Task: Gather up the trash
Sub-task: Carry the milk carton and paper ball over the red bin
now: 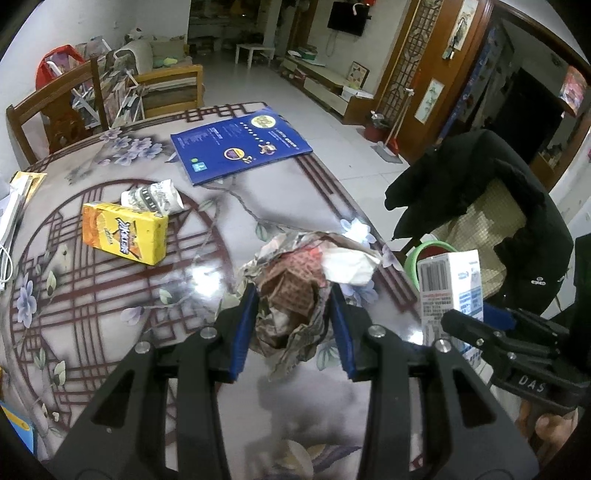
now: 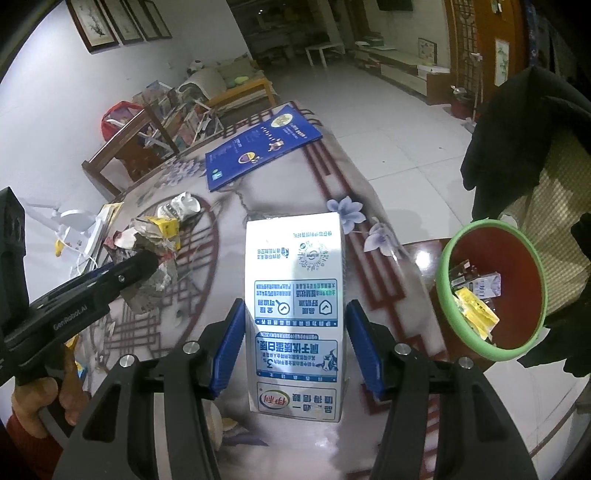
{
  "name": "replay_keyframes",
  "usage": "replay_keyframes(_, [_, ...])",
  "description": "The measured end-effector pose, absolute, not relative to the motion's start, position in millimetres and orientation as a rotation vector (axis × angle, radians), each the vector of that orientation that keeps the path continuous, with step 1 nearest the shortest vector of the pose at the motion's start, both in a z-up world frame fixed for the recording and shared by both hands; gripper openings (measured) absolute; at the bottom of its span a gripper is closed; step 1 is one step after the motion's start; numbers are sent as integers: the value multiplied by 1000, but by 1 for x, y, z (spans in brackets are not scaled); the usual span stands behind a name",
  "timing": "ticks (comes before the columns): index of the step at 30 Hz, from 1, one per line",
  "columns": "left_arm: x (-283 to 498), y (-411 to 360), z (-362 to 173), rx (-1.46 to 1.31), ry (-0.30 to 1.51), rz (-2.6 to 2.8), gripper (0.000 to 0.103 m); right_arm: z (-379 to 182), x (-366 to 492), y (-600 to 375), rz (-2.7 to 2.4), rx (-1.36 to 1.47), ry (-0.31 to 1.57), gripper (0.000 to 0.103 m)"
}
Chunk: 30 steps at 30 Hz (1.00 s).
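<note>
Left gripper [image 1: 293,325] clamps crumpled paper wad [image 1: 295,288], right gripper [image 2: 295,343] pinches white milk carton [image 2: 295,314], both lifted over table [image 1: 110,295]; green-rimmed bin [image 2: 491,288] sits just past table edge, right of carton. Carry each squarely above bin mouth before releasing, carton first since nearest

Blue booklet [image 1: 240,142] on the floral table [image 1: 110,295]; black jacket [image 1: 480,192] over a chair.

Place: a home living and dining room.
Beyond the jaws: patterned dining table [image 1: 92,295], wooden chair [image 1: 55,107], sofa [image 1: 155,55].
Farther off: wall television [image 1: 347,16], framed pictures [image 2: 118,22], tiled floor [image 1: 332,122].
</note>
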<state>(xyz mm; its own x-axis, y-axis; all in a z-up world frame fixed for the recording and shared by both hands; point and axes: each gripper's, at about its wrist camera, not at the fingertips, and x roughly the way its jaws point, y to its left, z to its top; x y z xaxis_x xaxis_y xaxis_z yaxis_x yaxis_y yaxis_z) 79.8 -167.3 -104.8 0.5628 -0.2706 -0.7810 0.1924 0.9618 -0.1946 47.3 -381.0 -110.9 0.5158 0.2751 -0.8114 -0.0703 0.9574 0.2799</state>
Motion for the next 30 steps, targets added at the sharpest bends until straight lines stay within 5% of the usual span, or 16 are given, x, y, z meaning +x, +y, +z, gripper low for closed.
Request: replay_keyframes(30, [101,-285,-115,-31,968,-328,38,-116,62,-497,139,275,998,54])
